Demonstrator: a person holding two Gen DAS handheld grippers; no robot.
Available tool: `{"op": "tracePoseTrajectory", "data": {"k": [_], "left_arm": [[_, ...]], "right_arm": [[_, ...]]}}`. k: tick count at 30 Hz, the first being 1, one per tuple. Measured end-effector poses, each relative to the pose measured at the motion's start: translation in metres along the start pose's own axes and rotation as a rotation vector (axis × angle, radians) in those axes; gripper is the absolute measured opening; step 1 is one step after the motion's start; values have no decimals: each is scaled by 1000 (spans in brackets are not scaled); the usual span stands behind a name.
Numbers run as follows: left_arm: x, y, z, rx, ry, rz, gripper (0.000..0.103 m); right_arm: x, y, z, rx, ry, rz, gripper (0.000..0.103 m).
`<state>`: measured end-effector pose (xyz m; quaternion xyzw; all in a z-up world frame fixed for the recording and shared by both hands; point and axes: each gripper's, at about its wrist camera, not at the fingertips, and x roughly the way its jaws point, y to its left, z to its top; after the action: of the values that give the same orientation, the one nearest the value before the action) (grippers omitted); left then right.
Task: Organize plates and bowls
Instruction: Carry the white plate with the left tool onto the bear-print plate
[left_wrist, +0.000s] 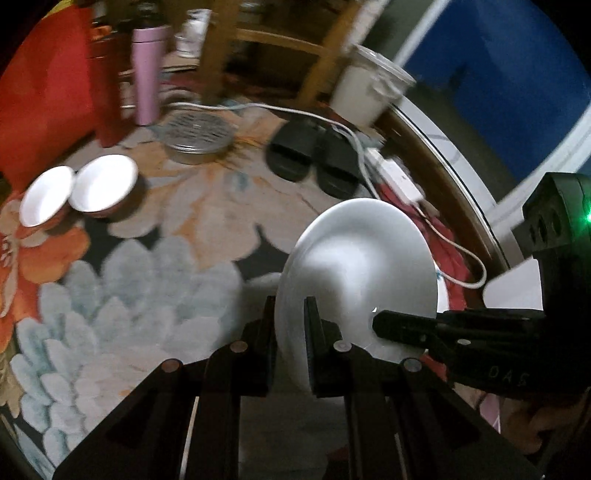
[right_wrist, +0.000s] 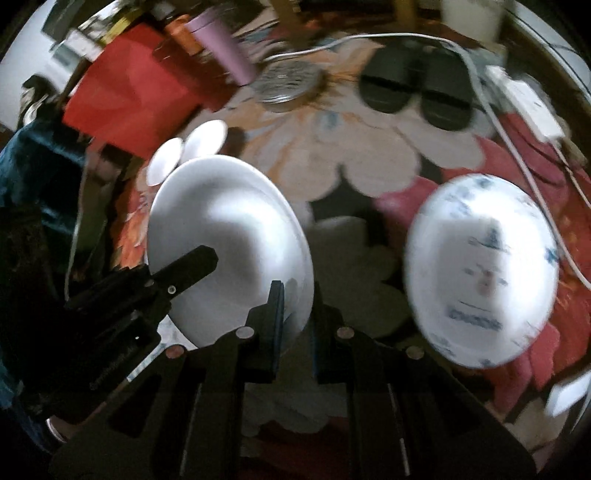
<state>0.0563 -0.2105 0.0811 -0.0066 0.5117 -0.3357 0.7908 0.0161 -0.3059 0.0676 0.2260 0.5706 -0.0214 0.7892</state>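
Observation:
A plain white plate (left_wrist: 354, 266) is held tilted above the floral rug by both grippers. My left gripper (left_wrist: 290, 325) is shut on its near-left rim. My right gripper (right_wrist: 299, 306) is shut on the plate's (right_wrist: 229, 236) right rim; it also shows from the side in the left wrist view (left_wrist: 399, 325). The left gripper shows at the plate's left in the right wrist view (right_wrist: 192, 266). Two small white bowls (left_wrist: 77, 192) sit side by side on the rug at far left. A white plate with blue print (right_wrist: 484, 273) lies on the rug at right.
Black slippers (left_wrist: 314, 158), a round metal tin (left_wrist: 199, 136), a pink tumbler (left_wrist: 147, 74), a red bag (left_wrist: 48, 96), a white bucket (left_wrist: 369, 85) and a white cable with power strip (left_wrist: 399, 177) lie along the rug's far side. Wooden chair legs (left_wrist: 218, 51) stand behind.

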Motion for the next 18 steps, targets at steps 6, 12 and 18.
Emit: {"op": "tracePoseTrajectory", "data": {"k": [6,12,18], "left_arm": [[37,-47,0,59,49,-44,12],[77,-82,4,100,100,-78,12],[120,-109,3,124,174,-103,11]], "right_arm": [[-10,-50,-13,92,7,-56,13],[-17,-98,-17,163,3,-107,13],[-15,-142,-23,264,26,-118,13]]}}
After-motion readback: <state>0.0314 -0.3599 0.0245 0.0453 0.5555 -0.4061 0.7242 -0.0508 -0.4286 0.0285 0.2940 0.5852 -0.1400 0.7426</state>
